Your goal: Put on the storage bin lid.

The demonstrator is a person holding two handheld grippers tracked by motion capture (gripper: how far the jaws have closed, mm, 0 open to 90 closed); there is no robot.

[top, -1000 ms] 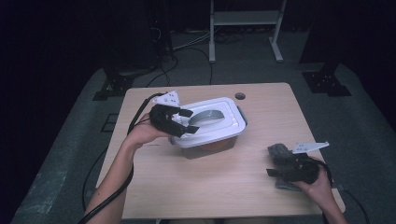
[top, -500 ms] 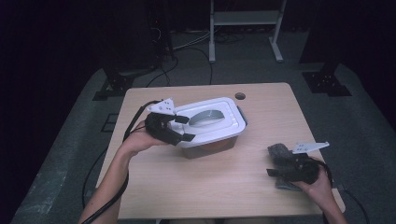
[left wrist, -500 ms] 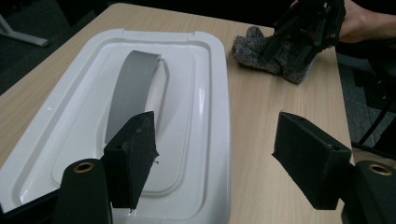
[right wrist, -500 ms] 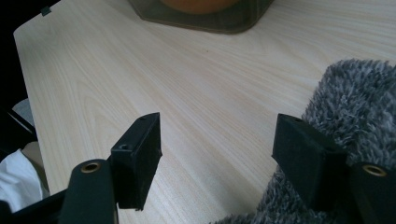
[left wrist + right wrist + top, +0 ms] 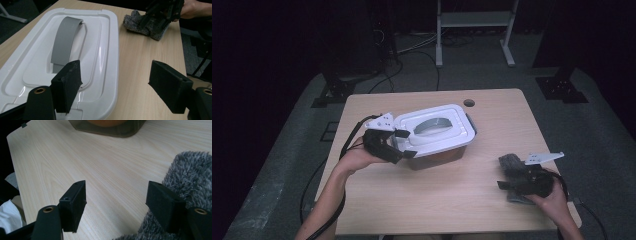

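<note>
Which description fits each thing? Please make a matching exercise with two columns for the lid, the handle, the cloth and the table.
Things:
1. box lid
2. lid handle
3. fuzzy cloth
4. table

Descriptions:
a. pale wood
b. white plastic
c. grey, fluffy, by the right tongs
d. smooth grey strap

Pairs: 1-b, 2-d, 3-c, 4-a

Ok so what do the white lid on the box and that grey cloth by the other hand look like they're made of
The white lid looks like moulded plastic with a glossy finish: light streaks shine on its smooth ribs. Its grey handle seems a duller, matte plastic. The grey cloth looks like fluffy synthetic fabric, perhaps microfibre: its flecked pile stands up in soft tufts. The table shows a pale wood-grain pattern, possibly laminate.
</note>
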